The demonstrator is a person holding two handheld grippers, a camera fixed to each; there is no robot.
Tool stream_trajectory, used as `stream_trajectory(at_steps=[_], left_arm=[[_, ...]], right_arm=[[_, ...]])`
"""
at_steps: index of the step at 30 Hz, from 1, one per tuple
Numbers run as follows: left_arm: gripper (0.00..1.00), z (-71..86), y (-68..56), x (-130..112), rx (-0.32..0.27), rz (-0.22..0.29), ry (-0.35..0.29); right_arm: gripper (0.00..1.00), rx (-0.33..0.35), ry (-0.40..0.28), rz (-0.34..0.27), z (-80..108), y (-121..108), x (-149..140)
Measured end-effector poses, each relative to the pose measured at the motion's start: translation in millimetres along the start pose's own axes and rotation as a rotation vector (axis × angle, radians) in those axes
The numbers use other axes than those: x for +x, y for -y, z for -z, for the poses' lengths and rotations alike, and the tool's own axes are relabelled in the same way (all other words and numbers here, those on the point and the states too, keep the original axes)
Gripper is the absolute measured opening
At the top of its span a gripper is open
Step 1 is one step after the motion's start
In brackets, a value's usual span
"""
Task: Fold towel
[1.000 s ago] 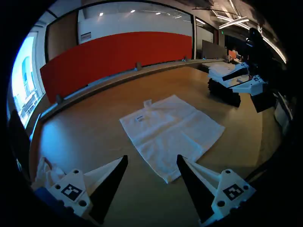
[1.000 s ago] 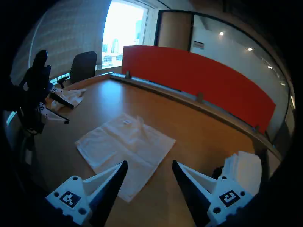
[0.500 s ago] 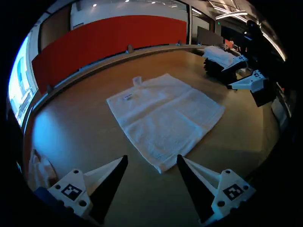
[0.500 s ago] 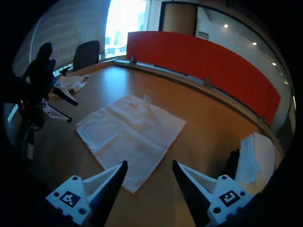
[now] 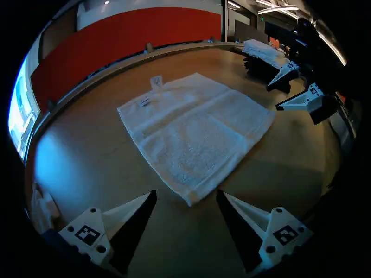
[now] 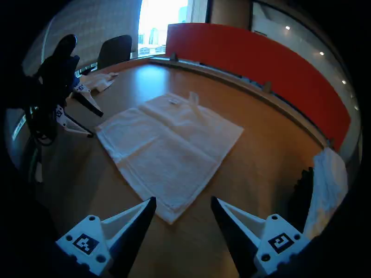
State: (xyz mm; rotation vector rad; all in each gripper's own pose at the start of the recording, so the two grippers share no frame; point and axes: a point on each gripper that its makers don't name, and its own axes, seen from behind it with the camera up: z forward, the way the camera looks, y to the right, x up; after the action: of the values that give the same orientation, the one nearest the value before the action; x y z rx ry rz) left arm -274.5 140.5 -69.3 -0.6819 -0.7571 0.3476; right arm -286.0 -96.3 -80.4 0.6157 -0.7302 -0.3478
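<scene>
White towel [image 5: 197, 132] on wooden table [image 5: 102, 153]

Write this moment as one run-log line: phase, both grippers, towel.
phase: before grasp | left gripper: open, facing a corner of the towel | right gripper: open, facing another corner | towel: flat on table

The towel [image 5: 195, 134] is nubby white terry cloth, matt against the smooth, faintly glossy wooden table [image 5: 92, 153]
</scene>
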Motion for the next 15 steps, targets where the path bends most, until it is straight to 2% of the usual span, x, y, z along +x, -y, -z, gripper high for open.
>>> stream_trajectory(at_steps=[15], left_arm=[[0.95,-9.0,-9.6,-2.9,-0.031,0.005,0.035]], right_arm=[[0.91,0.030,0.039,0.001,-10.1,5.1,-20.9]])
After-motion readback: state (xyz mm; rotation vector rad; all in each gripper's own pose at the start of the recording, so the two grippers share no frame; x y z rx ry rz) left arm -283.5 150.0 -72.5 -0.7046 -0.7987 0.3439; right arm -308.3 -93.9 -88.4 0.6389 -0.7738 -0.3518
